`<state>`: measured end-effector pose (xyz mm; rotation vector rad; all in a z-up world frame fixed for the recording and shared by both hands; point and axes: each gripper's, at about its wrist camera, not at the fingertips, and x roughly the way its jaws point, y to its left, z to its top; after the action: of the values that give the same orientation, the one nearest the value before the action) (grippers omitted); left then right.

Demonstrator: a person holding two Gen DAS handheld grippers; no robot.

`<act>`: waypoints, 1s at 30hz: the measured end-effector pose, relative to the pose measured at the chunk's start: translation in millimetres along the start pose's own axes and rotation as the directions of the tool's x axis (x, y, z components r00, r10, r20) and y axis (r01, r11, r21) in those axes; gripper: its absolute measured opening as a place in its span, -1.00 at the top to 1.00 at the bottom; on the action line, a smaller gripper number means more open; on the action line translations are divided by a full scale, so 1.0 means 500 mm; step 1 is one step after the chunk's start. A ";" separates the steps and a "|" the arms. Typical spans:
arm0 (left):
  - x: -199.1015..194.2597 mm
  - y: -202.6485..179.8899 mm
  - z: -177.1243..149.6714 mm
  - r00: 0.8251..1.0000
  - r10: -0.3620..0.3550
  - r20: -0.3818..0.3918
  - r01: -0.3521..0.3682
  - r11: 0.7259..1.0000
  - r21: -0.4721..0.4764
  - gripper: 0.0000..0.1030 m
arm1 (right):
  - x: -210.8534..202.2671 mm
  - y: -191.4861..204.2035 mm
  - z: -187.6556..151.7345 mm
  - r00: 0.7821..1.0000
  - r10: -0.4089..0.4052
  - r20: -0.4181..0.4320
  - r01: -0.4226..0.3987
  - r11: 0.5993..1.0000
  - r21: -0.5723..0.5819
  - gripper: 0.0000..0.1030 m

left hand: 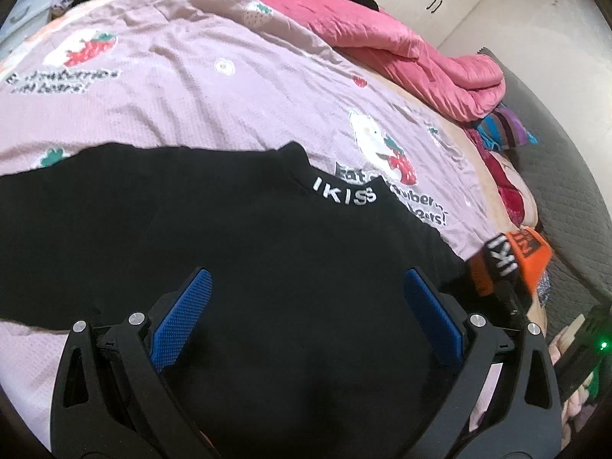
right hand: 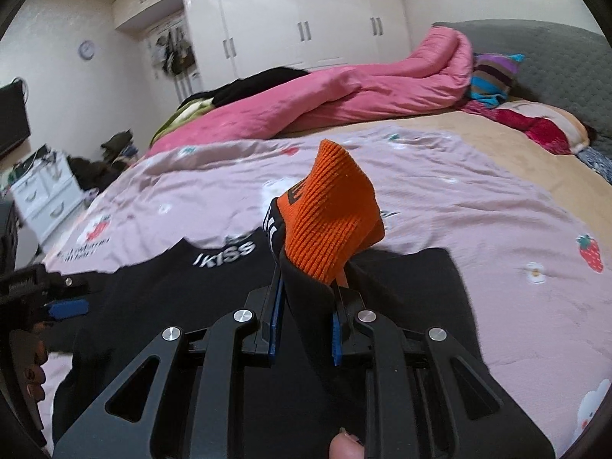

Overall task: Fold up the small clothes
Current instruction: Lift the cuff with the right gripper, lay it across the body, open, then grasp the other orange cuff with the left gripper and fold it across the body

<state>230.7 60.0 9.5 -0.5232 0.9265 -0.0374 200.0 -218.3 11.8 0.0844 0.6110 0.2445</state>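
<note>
Right gripper (right hand: 306,302), tilted down, clamps the orange cuff (right hand: 332,214); left gripper (left hand: 308,287) fingers apart, seemingly above the black top (left hand: 191,210).

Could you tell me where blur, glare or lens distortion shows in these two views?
Left wrist view: fisheye bows the bedspread; the orange cuff is motion-smeared. Right wrist view: glare on the wardrobe doors; the black top has a slightly smeared collar; dark vignette in the corners.

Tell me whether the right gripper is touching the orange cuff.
Touching. The right wrist view shows the right gripper shut on the sleeve, its orange cuff sticking up from between the pads.
</note>
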 end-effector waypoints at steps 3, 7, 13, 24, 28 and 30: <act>0.010 0.000 -0.003 1.000 -0.019 -0.020 0.019 1.000 -0.002 -0.84 | 0.012 0.025 -0.011 1.000 0.017 -0.013 -0.017 1.000 -0.018 0.64; 0.022 -0.003 -0.006 0.999 -0.036 -0.040 0.036 0.999 0.007 -0.84 | 0.025 0.047 -0.023 0.998 0.045 -0.032 -0.045 0.999 -0.028 0.60; 0.043 -0.008 -0.016 0.993 -0.092 -0.079 0.092 0.996 0.000 -0.84 | 0.051 0.074 -0.041 0.990 0.114 -0.083 -0.116 0.993 -0.025 0.31; 0.080 -0.024 -0.042 0.985 -0.095 -0.144 0.100 0.995 0.031 -0.07 | 0.032 0.026 -0.038 0.979 0.160 -0.125 -0.151 0.986 0.074 0.08; 0.113 -0.047 -0.064 0.977 -0.095 -0.192 0.108 0.992 0.063 0.23 | 0.010 -0.024 -0.032 0.990 0.090 -0.112 -0.080 0.992 0.094 0.02; 0.135 -0.053 -0.076 0.971 -0.093 -0.220 0.108 0.992 0.057 0.28 | -0.003 -0.048 -0.032 0.992 0.068 -0.104 -0.056 0.992 0.108 0.01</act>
<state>247.6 4.4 -47.7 -0.5087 1.1077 -0.2217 194.7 -242.0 -3.9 0.1932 0.7297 0.2784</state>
